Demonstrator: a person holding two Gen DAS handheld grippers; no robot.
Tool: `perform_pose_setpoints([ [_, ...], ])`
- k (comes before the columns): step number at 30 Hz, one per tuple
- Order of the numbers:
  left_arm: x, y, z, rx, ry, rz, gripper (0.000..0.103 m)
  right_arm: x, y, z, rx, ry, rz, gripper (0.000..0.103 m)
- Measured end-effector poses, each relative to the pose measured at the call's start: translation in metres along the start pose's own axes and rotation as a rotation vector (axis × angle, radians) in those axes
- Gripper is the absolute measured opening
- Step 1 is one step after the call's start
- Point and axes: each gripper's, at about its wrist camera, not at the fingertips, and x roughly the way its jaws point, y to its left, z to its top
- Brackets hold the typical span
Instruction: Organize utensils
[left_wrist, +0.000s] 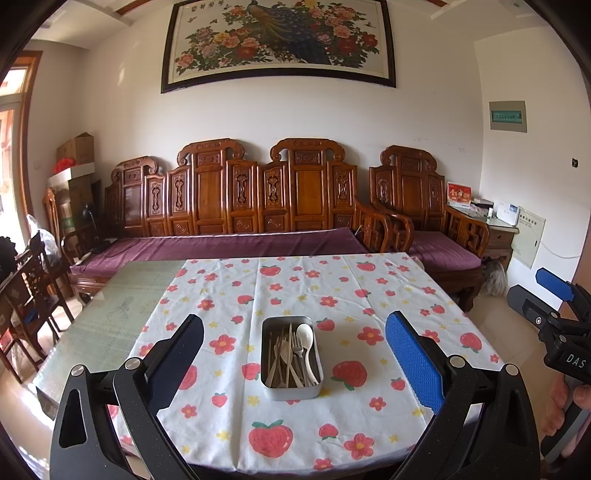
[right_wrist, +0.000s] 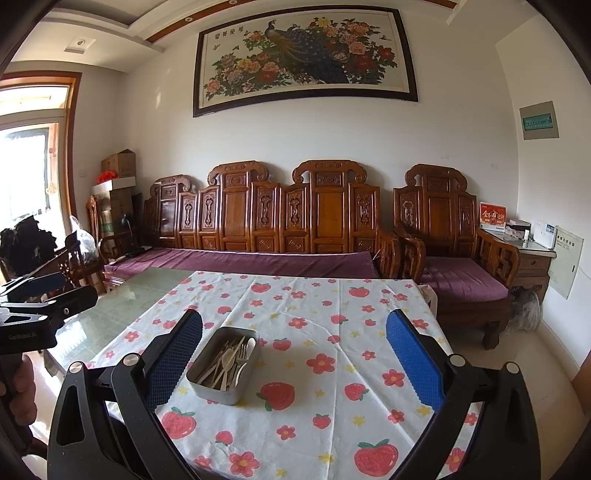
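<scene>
The metal tin (left_wrist: 291, 358) of utensils (left_wrist: 293, 352) sits mid-table (left_wrist: 110, 317), long axis running away from the person; it lies dead ahead of the spread, empty left claw (left_wrist: 294, 360), left of the spread right claw (right_wrist: 294, 360), so left is better lined up

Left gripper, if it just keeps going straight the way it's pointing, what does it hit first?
Probably the metal tin of utensils, which sits centred between the open left gripper on the tablecloth. Depth is unclear, so it might pass just above.
</scene>
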Motion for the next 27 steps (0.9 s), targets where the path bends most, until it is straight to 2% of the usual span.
perform_pose_setpoints([
  [27, -0.0054, 0.0021, 0.0013, 0.008, -0.016, -0.004, 0.095, -0.0017, 0.0054, -0.0024, -0.002, -0.006, 0.008, 0.100],
])
